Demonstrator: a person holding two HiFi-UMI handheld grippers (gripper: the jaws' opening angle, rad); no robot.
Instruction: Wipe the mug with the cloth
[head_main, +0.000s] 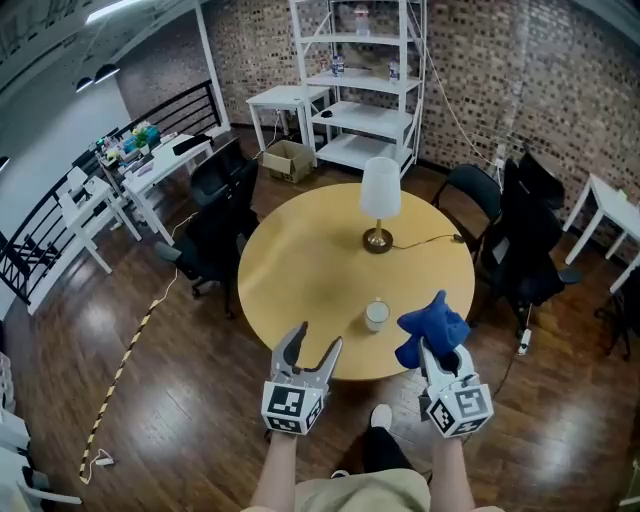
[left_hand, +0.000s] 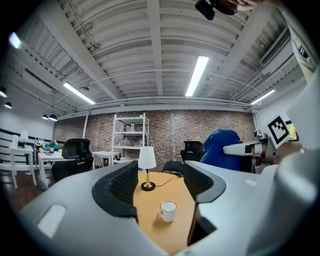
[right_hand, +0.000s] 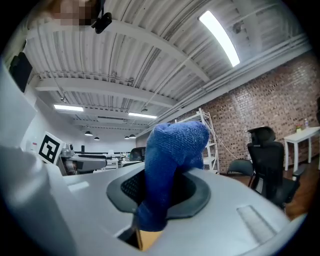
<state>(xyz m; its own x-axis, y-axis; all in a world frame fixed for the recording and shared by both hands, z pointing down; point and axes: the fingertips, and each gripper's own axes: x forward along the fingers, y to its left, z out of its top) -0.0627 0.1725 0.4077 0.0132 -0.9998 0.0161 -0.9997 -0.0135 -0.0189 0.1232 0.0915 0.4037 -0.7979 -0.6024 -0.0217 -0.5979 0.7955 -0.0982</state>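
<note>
Wiping not begun — the right gripper (head_main: 438, 350) clenches its fingers on the cloth (head_main: 428, 322), the left gripper (head_main: 319, 337) gapes empty, the mug (head_main: 376, 315) sits untouched on the counter (head_main: 300, 260).

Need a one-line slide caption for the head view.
Right gripper holds the blue cloth near the mug on the round table; left gripper open and empty.

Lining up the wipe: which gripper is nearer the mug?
Left, narrowly. Left gripper points straight at the mug, just short; right gripper, gripping the cloth, sits to its right.
</note>
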